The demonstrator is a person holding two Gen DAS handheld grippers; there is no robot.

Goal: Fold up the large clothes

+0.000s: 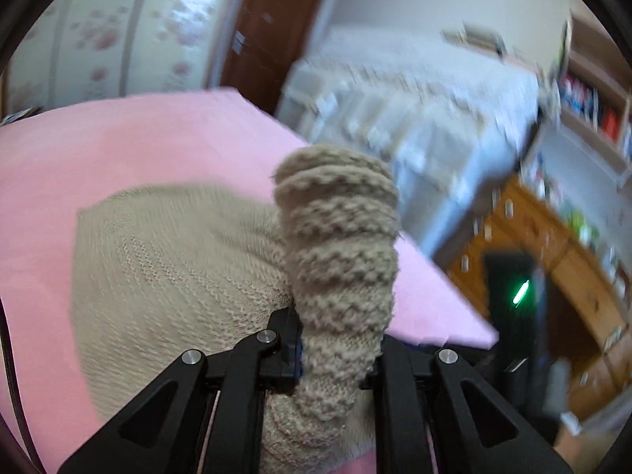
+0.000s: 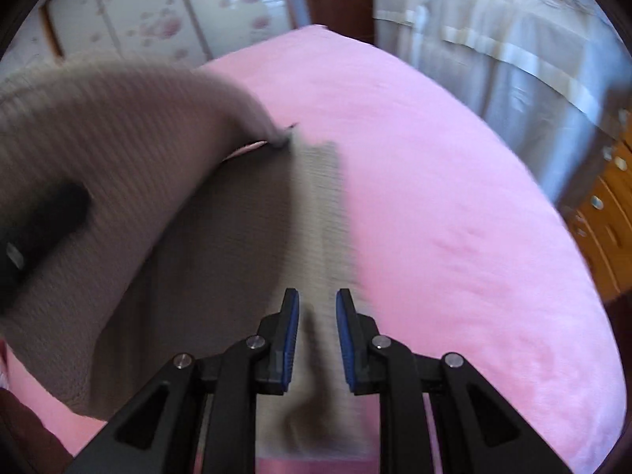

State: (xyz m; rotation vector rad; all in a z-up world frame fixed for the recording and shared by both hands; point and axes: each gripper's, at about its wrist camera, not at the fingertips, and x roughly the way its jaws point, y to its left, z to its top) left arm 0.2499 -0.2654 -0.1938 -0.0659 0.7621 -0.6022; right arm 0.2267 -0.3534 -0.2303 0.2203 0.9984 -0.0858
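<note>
Left tongs (image 1: pixel 335 339) are pressed together on a bunched fold of the beige knit sweater (image 1: pixel 339 245); the gathered roll runs lengthwise away from the jaws, up and ahead. Its remaining cloth is spread on the pink bed (image 1: pixel 118 150). Right tongs (image 2: pixel 317 339) are held slightly apart above flat knit, nothing pinched. One raised fold (image 2: pixel 110 126) is arched at left.

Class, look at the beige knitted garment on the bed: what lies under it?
A pink bed cover shows all around the beige knitted garment and runs beneath it. Whatever lies directly under the knit is hidden by the fabric itself.
</note>
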